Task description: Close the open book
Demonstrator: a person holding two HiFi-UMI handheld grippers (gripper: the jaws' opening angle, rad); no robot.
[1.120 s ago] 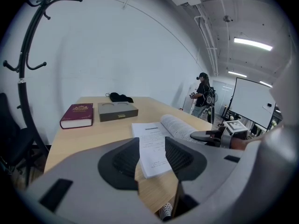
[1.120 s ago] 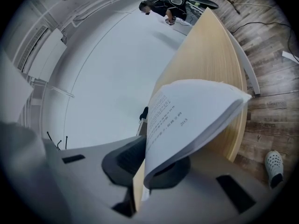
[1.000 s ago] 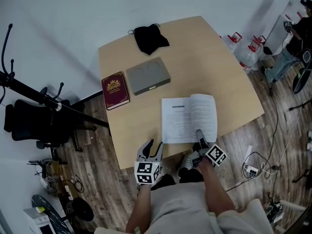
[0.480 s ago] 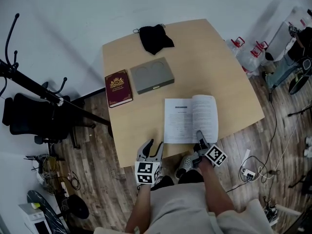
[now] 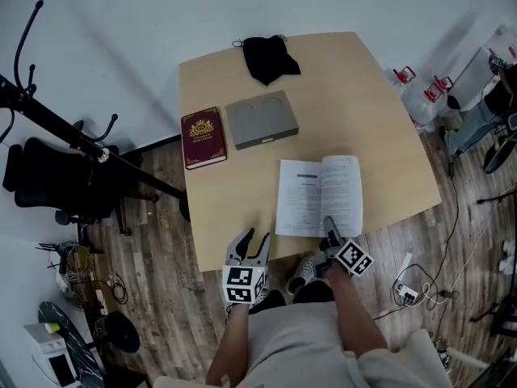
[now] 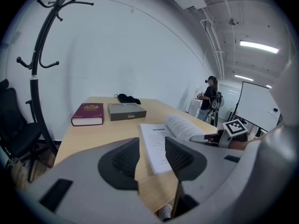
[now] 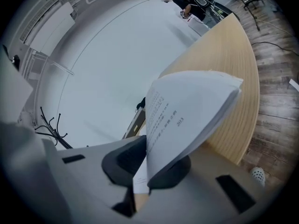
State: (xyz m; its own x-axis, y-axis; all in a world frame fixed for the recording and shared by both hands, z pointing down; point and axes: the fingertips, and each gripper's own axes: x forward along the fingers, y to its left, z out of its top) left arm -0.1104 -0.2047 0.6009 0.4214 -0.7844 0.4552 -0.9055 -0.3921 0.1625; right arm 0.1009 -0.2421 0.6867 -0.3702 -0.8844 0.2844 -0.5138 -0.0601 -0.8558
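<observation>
The open book (image 5: 319, 194) lies flat near the table's front edge, white pages up. My right gripper (image 5: 329, 221) is shut on the lower edge of its right-hand pages. In the right gripper view those pages (image 7: 187, 111) stand pinched between the two dark pads (image 7: 122, 161) and curve upward. My left gripper (image 5: 252, 241) hovers at the table's front edge, left of the book and apart from it. Its jaws stand open with nothing between them, and the left gripper view shows the book (image 6: 161, 143) just beyond them.
A dark red book (image 5: 203, 137), a grey box (image 5: 261, 120) and a black cloth (image 5: 270, 58) lie on the far half of the table (image 5: 380, 120). A coat stand (image 5: 73, 132) and black chair (image 5: 48, 188) stand left, water bottles (image 5: 420, 91) right. A person (image 6: 210, 99) stands far behind.
The head view has drifted, so the table sits further right in the picture. My right gripper keeps its hold on the pages and has shifted slightly. The left gripper has stayed in place.
</observation>
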